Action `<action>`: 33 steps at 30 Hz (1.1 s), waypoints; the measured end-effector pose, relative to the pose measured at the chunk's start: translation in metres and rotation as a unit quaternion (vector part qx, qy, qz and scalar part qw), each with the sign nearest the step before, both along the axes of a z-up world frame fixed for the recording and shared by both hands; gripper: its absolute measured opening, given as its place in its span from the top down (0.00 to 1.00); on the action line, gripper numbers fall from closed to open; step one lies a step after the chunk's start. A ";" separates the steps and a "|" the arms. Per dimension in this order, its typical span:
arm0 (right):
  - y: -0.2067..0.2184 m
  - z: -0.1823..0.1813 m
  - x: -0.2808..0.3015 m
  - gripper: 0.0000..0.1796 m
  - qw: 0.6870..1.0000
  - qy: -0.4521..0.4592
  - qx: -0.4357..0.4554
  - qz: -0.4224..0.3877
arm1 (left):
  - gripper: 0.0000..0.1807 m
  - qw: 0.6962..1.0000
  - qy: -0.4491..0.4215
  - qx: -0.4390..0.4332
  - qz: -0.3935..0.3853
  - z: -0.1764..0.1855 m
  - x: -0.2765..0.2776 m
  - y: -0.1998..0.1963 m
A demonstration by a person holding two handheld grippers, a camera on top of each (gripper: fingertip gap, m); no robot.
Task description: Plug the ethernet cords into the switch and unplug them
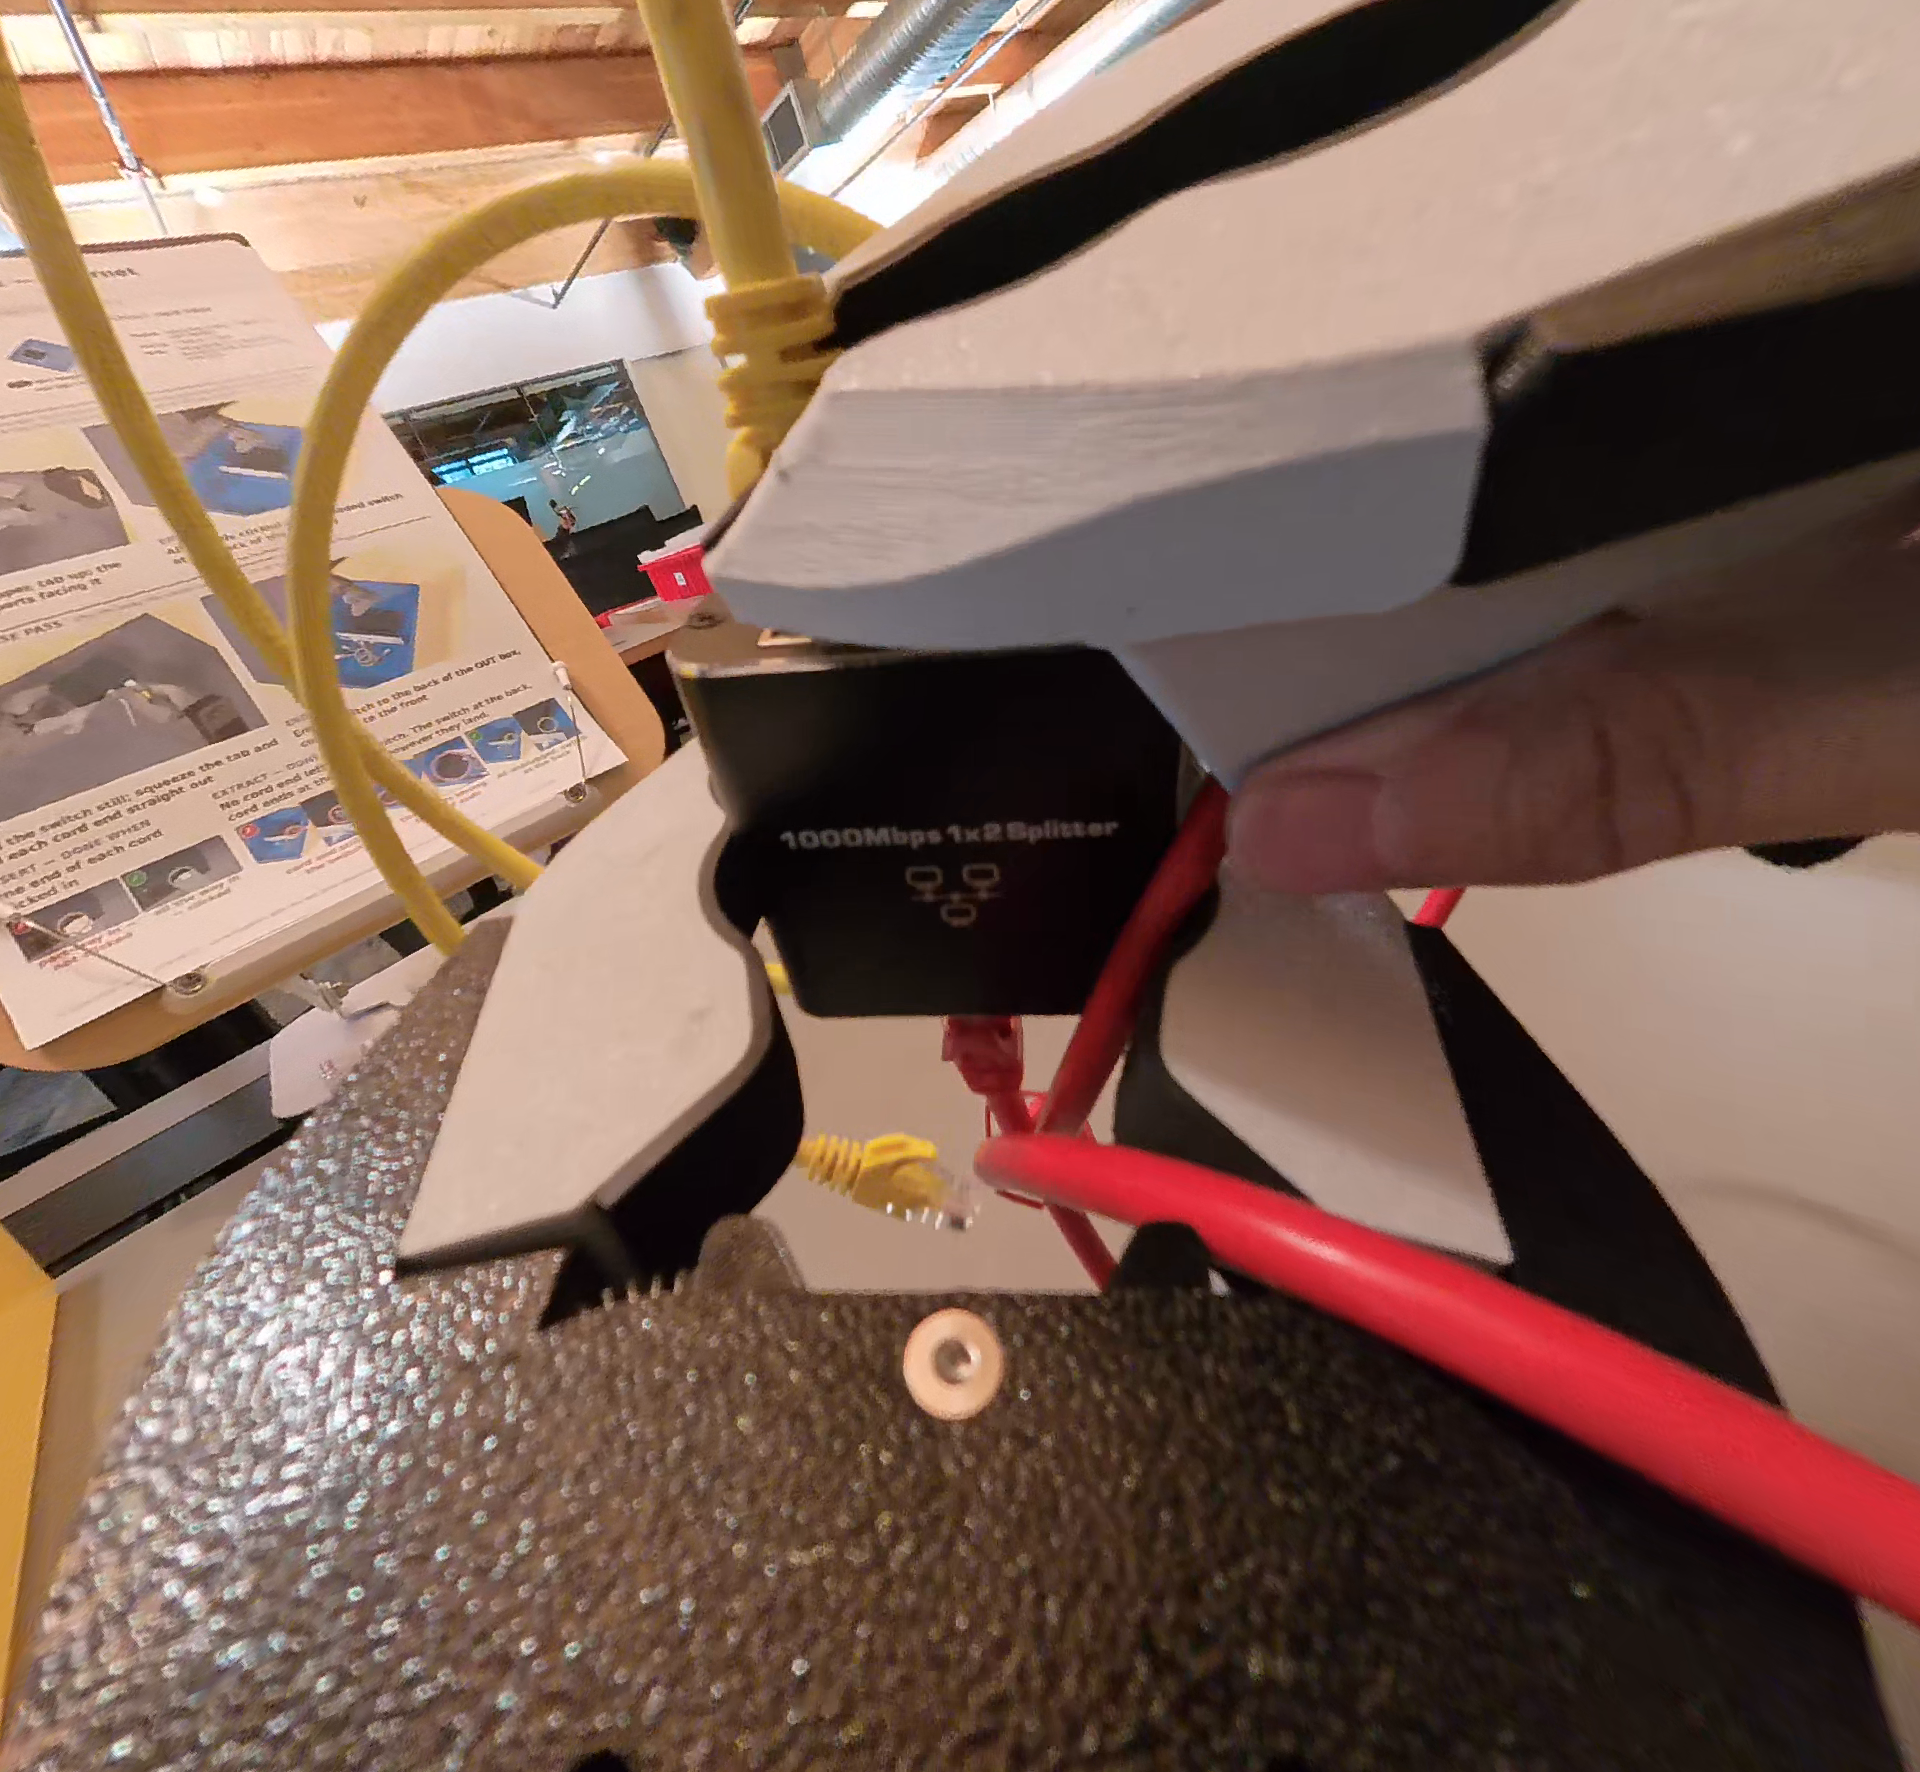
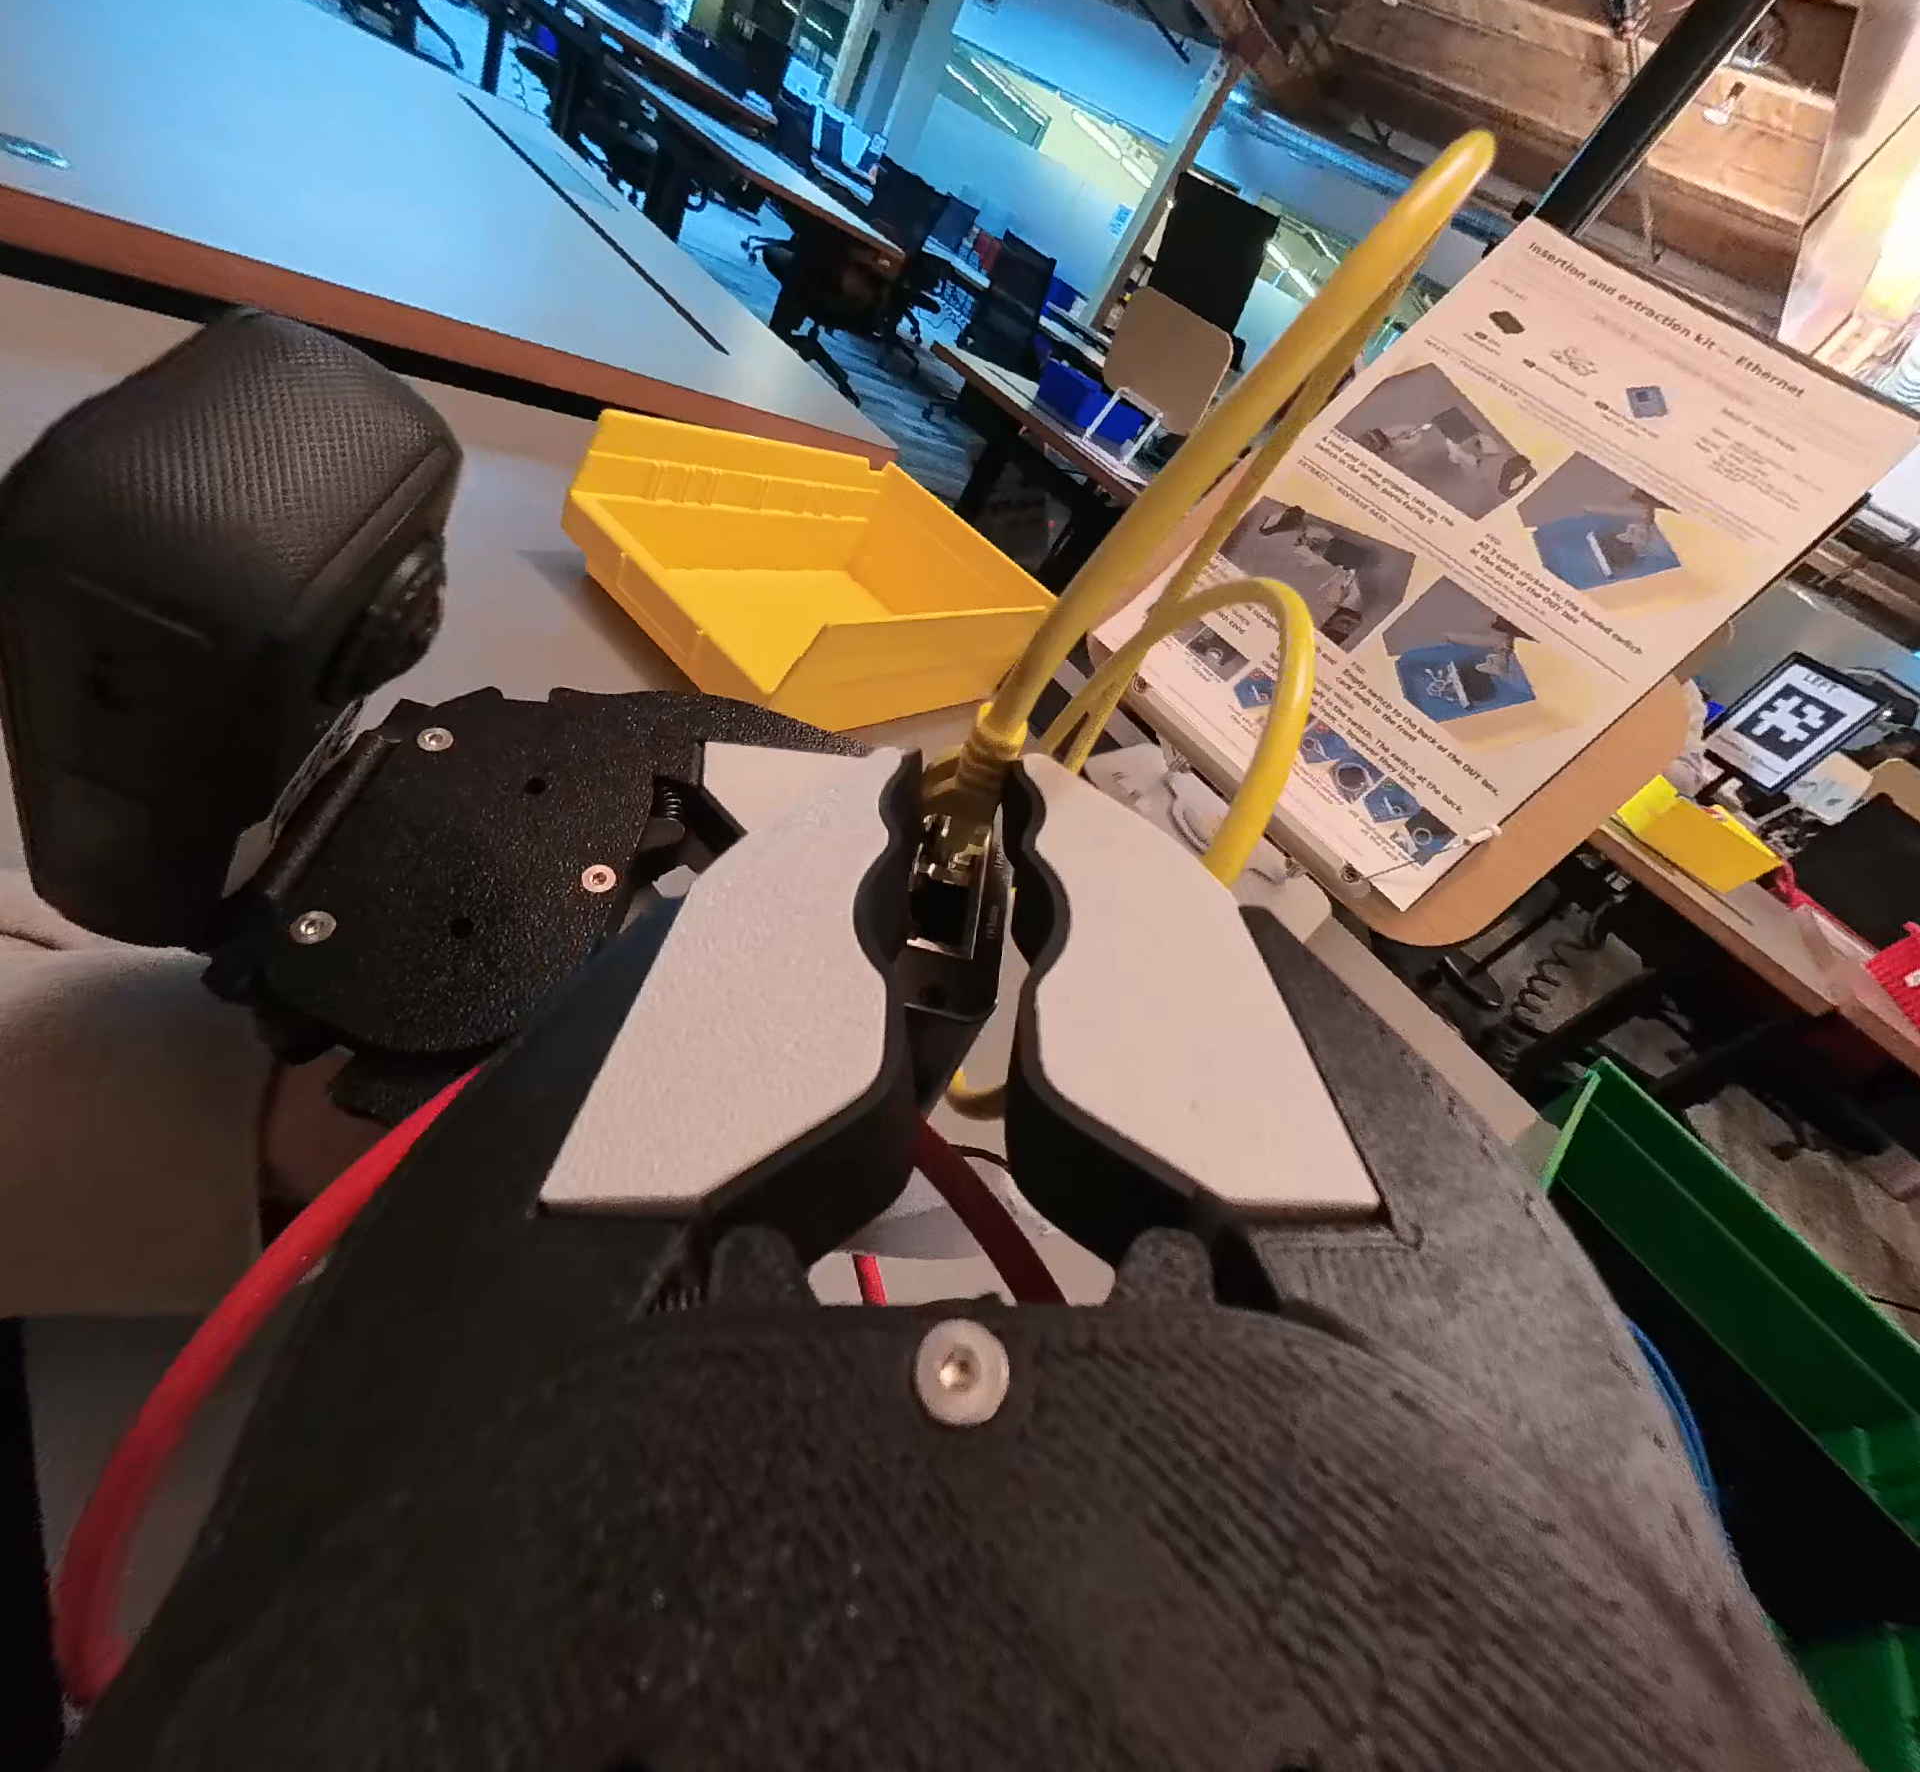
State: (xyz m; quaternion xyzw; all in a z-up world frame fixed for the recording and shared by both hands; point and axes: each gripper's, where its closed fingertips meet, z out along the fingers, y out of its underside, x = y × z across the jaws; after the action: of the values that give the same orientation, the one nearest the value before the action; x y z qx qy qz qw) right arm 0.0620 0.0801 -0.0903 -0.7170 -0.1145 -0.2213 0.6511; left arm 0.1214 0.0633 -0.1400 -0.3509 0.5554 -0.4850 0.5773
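Observation:
A black switch [image 1: 935, 818] sits between the fingers of my left gripper [image 1: 956, 891], which is shut on it. My right gripper [image 2: 964, 777] comes in from the upper right in the left wrist view [image 1: 810, 372]. It is shut on the plug of a yellow cord [image 2: 971, 756] at a port on the switch's far edge [image 2: 940, 901]. How deep the plug sits is hidden. The cord's other yellow plug [image 1: 904, 1187] hangs loose below the switch. A red plug [image 1: 982, 1047] meets the switch's near edge, and its red cord [image 1: 1455, 1327] trails right.
A person's finger [image 1: 1507, 766] rests beside the switch. A yellow bin [image 2: 790, 579] stands on the table behind. An instruction sheet on a board [image 2: 1507, 579] stands beyond the cord loop. A green bin [image 2: 1714, 1255] is at the right. The left gripper's black body [image 2: 416, 870] shows at the left. Across from one pair of fingers to the other is roughly 7 cm.

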 end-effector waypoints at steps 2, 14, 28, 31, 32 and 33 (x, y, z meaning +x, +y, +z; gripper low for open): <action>0.000 -0.001 0.001 0.92 1.000 0.002 0.005 -0.004 | 0.59 1.000 0.001 0.004 0.001 -0.001 0.001 0.000; 0.012 -0.014 0.009 0.92 0.999 0.029 0.030 0.013 | 0.59 0.999 0.029 -0.004 0.041 -0.016 0.010 0.015; 0.020 -0.037 0.023 0.91 0.997 -0.060 -0.045 -0.032 | 0.58 0.997 0.067 -0.036 0.025 -0.041 0.024 0.018; 0.020 -0.039 0.025 0.91 0.995 -0.075 -0.059 -0.034 | 0.59 0.996 0.073 -0.038 0.021 -0.043 0.026 0.018; 0.020 -0.039 0.026 0.91 0.995 -0.074 -0.061 -0.032 | 0.58 0.996 0.077 -0.036 0.023 -0.044 0.026 0.018; 0.020 -0.040 0.026 0.91 0.995 -0.075 -0.064 -0.030 | 0.59 0.996 0.080 -0.036 0.021 -0.045 0.026 0.019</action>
State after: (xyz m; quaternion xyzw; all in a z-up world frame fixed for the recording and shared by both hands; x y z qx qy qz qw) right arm 0.0882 0.1001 -0.1303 -0.7416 -0.1549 -0.2862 0.5866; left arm 0.1476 0.0819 -0.1851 -0.4213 0.5744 -0.4625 0.5279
